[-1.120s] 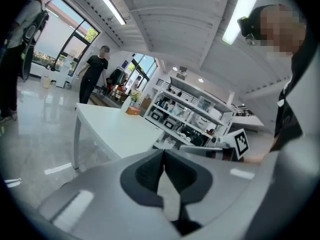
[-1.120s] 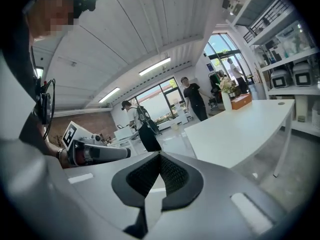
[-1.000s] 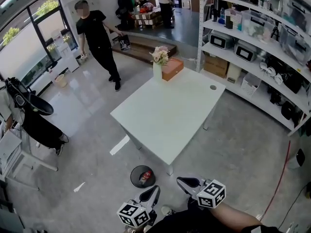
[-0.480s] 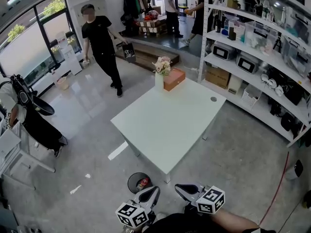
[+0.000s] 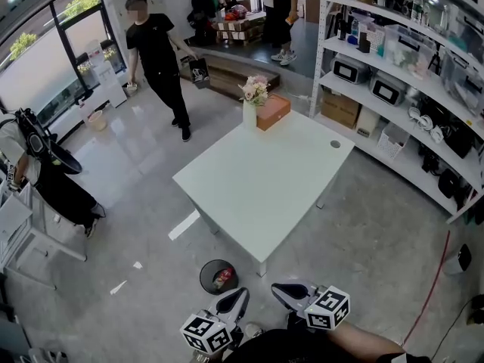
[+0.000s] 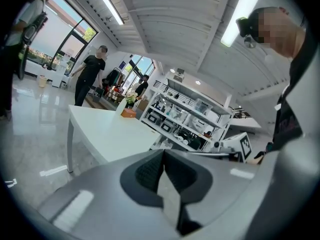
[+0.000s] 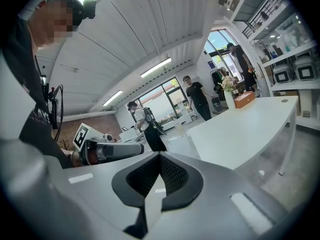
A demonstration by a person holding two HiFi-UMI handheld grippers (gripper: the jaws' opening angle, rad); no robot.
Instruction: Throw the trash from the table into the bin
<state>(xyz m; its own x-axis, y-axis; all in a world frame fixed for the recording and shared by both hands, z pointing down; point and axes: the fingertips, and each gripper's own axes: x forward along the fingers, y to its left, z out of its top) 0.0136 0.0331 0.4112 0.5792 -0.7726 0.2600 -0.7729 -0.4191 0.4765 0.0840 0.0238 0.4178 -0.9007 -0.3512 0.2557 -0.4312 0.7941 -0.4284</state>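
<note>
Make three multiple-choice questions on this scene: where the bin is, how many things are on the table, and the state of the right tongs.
1. Where is the bin relative to the table? A on top B on the floor at its near corner C under its far end
2. How many things stand on the table? A none B two C five
3. The right tongs are: A open B shut on a cup C shut, empty
B: it stands on the floor. B: only the vase and the box. C: its jaws meet on nothing.
</note>
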